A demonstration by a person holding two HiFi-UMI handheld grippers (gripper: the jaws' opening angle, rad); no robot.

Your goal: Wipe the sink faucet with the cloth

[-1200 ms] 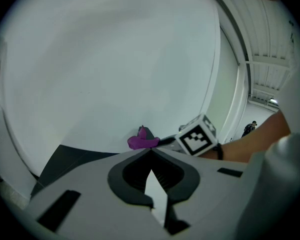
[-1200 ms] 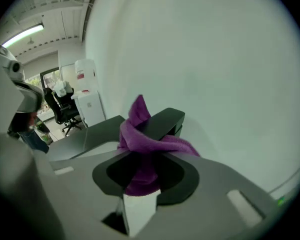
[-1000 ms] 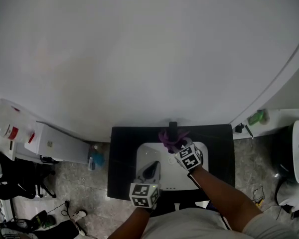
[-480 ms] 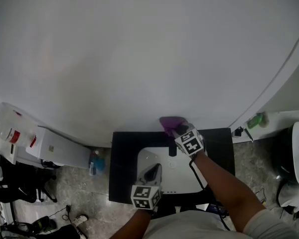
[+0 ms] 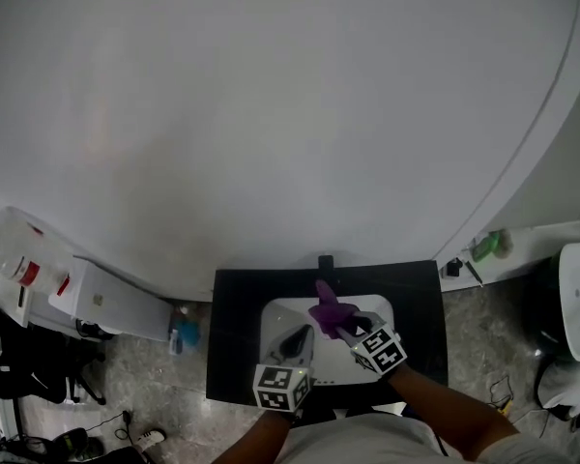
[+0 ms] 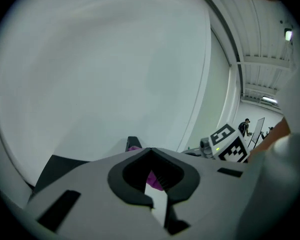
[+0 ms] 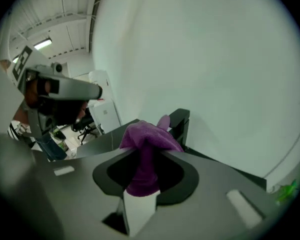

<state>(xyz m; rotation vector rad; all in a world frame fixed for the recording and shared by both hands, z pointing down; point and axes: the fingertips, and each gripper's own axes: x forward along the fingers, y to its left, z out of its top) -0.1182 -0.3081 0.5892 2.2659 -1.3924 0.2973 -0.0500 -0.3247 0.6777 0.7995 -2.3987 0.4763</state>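
A black countertop holds a white sink basin with a black boxy faucet behind. The right gripper clamps a purple cloth just before the faucet, seemingly off it; wiping looks unfinished. The left gripper hovers, jaws together, empty.

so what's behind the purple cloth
The black faucet stands just behind the cloth, with white wall beyond. The cloth, held by the right gripper, covers part of the faucet.
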